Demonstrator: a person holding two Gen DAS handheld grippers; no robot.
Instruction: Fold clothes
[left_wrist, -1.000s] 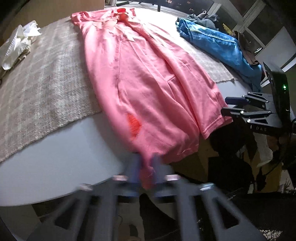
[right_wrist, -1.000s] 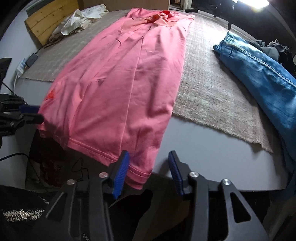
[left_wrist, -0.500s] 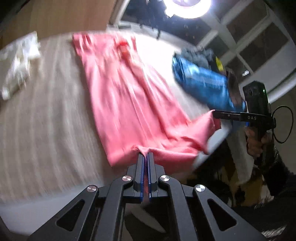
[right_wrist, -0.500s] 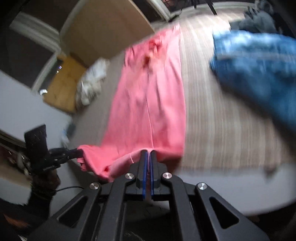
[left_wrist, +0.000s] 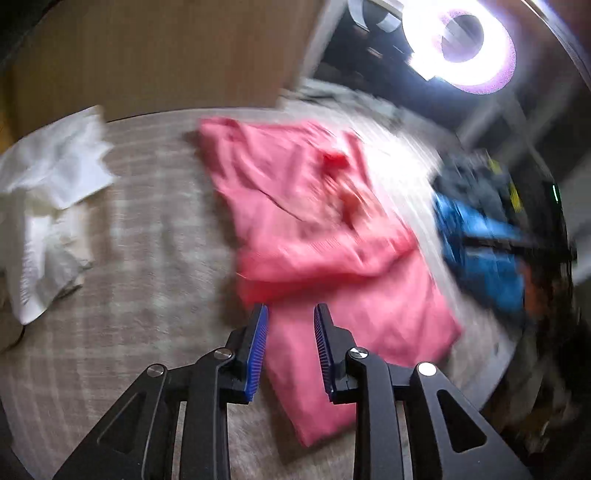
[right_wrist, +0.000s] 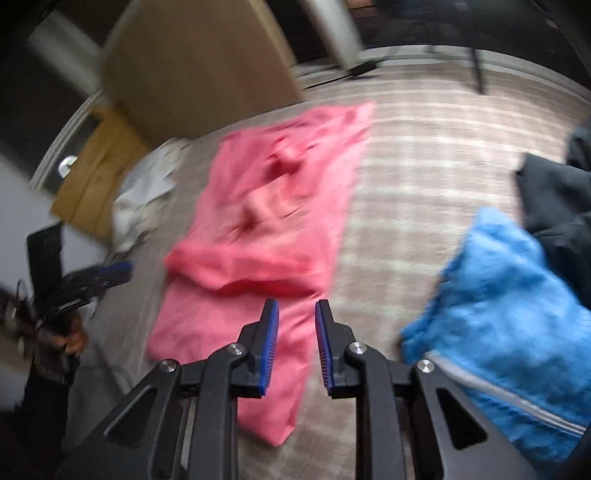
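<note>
In the left wrist view, the left gripper (left_wrist: 290, 347) is nearest, with its two blue pads (left_wrist: 256, 354) apart and nothing between them. Just beyond them lies the pink garment (left_wrist: 332, 258), folded over on itself: a doubled layer with a thick fold edge crosses its middle, and one single layer reaches toward the near side under the fingers. The garment rests on a beige checked cloth (left_wrist: 147, 229) that covers the table. On the left of this cloth lies a crumpled white garment (left_wrist: 48, 206), well apart from the pink one. On the right is a blue denim piece (left_wrist: 480, 251), and some dark clothes (left_wrist: 476, 173) lie behind it. Far away a bright ring lamp (left_wrist: 461, 40) shines, and a brown board (left_wrist: 155, 55) stands behind the table.

In the right wrist view, the right gripper (right_wrist: 295, 345) also has its pads apart and holds nothing; it hangs above the near end of the pink garment. The denim lies near on the right, with a dark garment behind it. On the left, a person's hand (right_wrist: 70, 332) holds the other gripper beside the table edge. This picture is blurred, so small details cannot be read.
</note>
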